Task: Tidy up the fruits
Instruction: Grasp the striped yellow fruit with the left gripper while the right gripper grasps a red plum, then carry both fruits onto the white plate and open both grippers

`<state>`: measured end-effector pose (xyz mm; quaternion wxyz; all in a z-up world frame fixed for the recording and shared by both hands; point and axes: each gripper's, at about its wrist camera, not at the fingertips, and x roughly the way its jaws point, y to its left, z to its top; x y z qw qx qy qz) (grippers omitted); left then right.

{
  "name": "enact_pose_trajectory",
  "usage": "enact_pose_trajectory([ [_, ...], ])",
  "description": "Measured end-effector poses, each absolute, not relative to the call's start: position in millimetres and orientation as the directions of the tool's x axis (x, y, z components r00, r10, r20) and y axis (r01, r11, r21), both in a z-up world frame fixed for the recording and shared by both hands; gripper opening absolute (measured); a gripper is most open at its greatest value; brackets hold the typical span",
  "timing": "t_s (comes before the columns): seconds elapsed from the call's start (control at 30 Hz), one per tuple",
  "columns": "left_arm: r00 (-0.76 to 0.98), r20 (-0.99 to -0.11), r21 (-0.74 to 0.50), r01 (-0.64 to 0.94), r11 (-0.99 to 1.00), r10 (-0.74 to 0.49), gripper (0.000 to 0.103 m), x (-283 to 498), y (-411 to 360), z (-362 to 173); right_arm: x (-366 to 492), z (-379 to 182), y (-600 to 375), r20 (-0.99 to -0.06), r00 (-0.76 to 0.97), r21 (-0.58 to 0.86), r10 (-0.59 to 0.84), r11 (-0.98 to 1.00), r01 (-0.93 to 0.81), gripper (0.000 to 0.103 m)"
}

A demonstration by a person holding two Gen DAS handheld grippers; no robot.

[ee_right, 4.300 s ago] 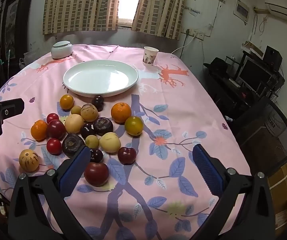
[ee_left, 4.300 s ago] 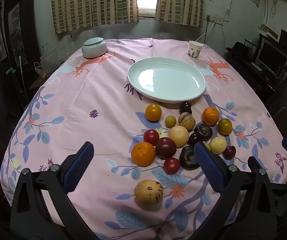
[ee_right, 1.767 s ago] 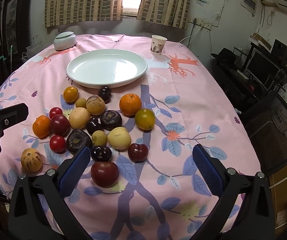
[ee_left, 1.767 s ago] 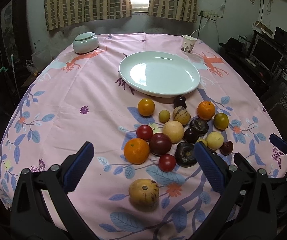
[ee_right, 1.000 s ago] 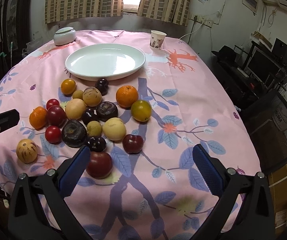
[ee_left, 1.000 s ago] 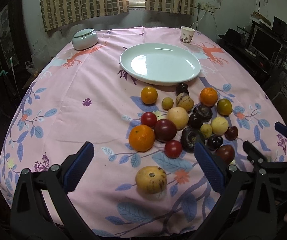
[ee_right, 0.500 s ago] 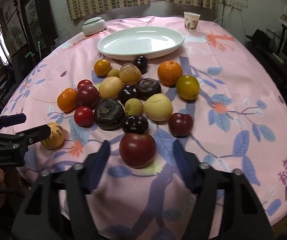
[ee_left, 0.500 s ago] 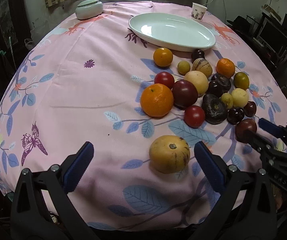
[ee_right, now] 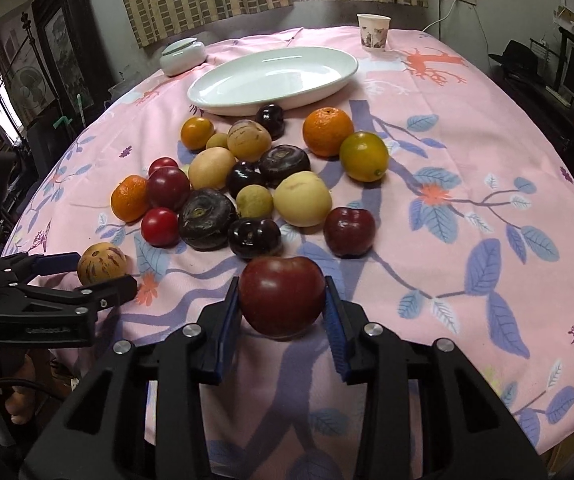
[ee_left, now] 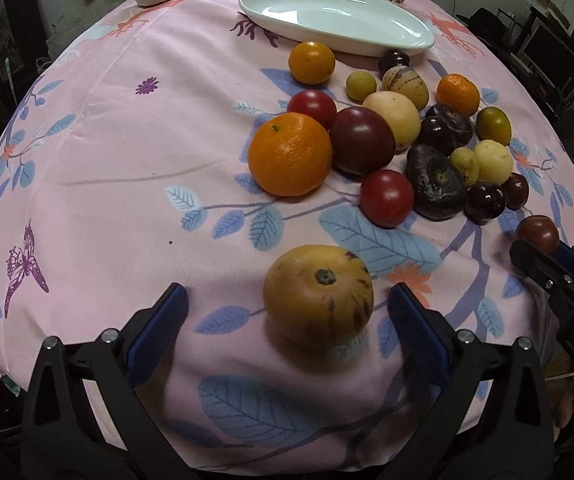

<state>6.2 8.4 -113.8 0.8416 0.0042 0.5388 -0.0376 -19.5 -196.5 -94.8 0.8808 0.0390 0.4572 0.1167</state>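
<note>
Several fruits lie in a cluster (ee_left: 399,136) on the pink cloth, in front of an empty white oval plate (ee_left: 339,16). My left gripper (ee_left: 287,308) is open, its blue pads either side of a yellow striped melon (ee_left: 319,296), not touching it. My right gripper (ee_right: 283,312) is shut on a dark red plum (ee_right: 282,295) at the near edge of the cluster. The plum and the right gripper also show in the left wrist view (ee_left: 537,234). The melon and the left gripper show at the left of the right wrist view (ee_right: 101,264).
A white lidded bowl (ee_right: 183,56) and a paper cup (ee_right: 373,36) stand at the table's far side. The table's near edge drops off just below both grippers. A monitor and dark furniture stand to the right.
Both grippers moved down and forward to the table. The right jaws closed onto the dark red plum. The left gripper now straddles the striped melon.
</note>
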Motion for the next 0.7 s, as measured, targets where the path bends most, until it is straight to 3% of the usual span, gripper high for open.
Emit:
enact_pose_trajectory([
  [0.07,0.421,-0.906,-0.026,0.050,0.998,-0.045,0.100,5.6,7.1,-113.6,-20.7,-96.2,-199.5,-0.797,0.551,0.182,0.247,0.968,-0.172,0.040],
  [0.13,0.433,-0.901,-0.025,0.029,0.999,-0.036,0.088,3.1,8.6,-110.7,-21.0,-97.5,-201.0,-0.797,0.546,0.194,0.259,0.965,-0.175,0.040],
  [0.2,0.447,-0.893,-0.037,0.036,0.999,-0.049,0.063,0.1,9.1,-106.0,-20.8,-98.8,-201.2,-0.796,0.541,0.204,0.270,0.962,-0.180,0.040],
  [0.27,0.448,-0.891,-0.057,0.062,0.996,-0.078,0.046,-3.3,6.8,-102.8,-20.3,-100.5,-199.2,-0.797,0.535,0.212,0.279,0.960,-0.185,0.040],
  [0.7,0.499,-0.854,-0.111,0.104,0.988,-0.148,0.046,-8.3,7.9,-82.3,-21.1,-91.6,-193.1,-0.777,0.548,0.234,0.309,0.951,-0.204,0.040],
])
